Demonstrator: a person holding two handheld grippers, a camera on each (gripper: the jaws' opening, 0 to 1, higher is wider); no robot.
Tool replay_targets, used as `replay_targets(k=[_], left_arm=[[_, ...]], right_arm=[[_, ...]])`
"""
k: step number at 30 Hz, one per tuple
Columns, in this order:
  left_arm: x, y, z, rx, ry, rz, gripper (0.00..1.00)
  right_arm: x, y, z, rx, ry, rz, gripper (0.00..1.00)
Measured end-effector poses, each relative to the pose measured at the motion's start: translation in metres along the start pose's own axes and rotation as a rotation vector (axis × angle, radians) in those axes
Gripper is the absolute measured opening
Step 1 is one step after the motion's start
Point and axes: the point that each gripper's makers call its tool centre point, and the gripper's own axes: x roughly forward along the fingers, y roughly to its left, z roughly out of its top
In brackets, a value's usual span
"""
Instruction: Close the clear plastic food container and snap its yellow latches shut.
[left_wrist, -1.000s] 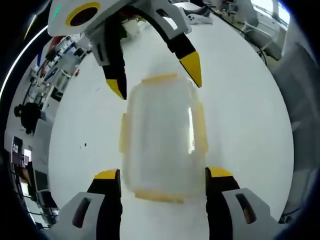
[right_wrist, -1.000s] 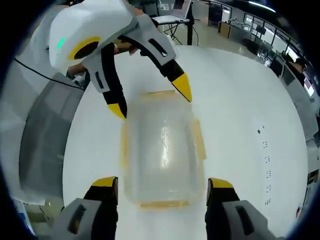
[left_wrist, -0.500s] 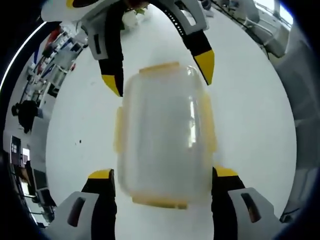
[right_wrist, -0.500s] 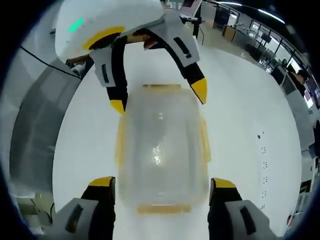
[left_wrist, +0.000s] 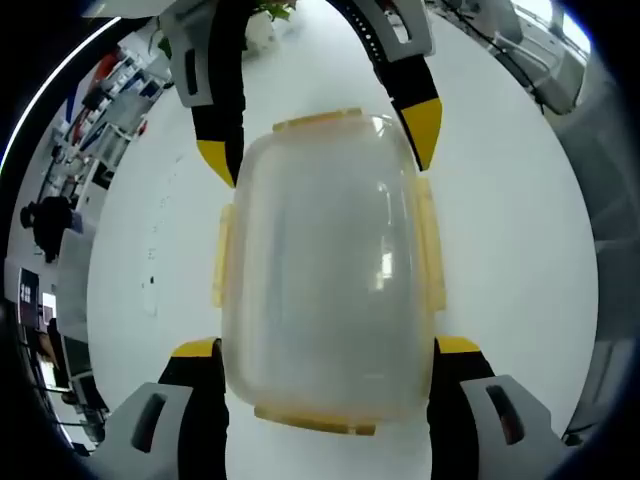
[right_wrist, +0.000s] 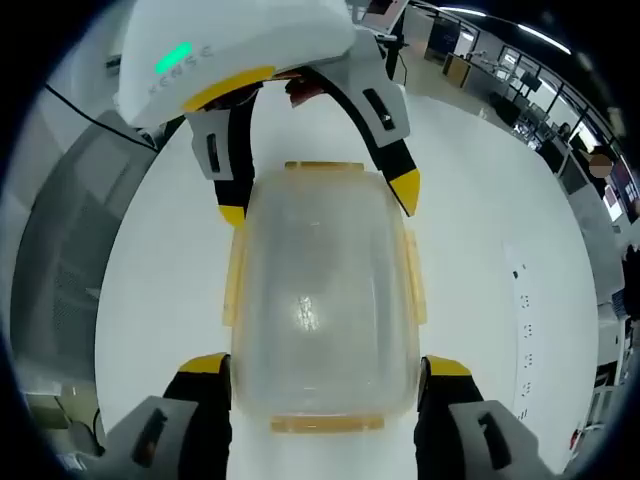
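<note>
A clear plastic food container (left_wrist: 325, 270) with its lid on rests on the white table (left_wrist: 520, 220). Yellow latches (left_wrist: 430, 250) stick out along all its sides. My left gripper (left_wrist: 325, 350) is open, its jaws flanking the container's near end. From the far end my right gripper (left_wrist: 320, 145) reaches in, open, with its yellow tips on either side of the far corners. In the right gripper view the same container (right_wrist: 322, 300) lies between my right gripper's (right_wrist: 325, 364) open jaws. There my left gripper (right_wrist: 318, 200) straddles the opposite end, above the far latch (right_wrist: 322, 167).
The white table (right_wrist: 500, 230) spreads wide on both sides of the container. A grey surface (right_wrist: 60, 270) borders the table on the left of the right gripper view. Office desks and shelves stand in the background. Small marks (right_wrist: 520, 290) dot the tabletop.
Both grippers have closed in on the container from opposite ends, so it looks larger in both views. Their jaws now flank its ends. The container has stayed in place.
</note>
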Motion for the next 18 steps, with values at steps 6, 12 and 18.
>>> replay_targets(k=[6,12,18], left_arm=[[0.000,-0.003,-0.001,0.005,0.003,-0.001,0.81],[-0.002,-0.006,-0.003,0.014,0.003,0.001,0.80],[-0.005,-0.012,-0.010,0.018,0.006,0.001,0.80]], right_arm=[[0.000,0.004,0.001,0.007,-0.001,0.002,0.74],[0.002,0.008,0.004,0.022,-0.001,-0.007,0.74],[0.004,0.015,0.010,0.026,-0.005,-0.005,0.74]])
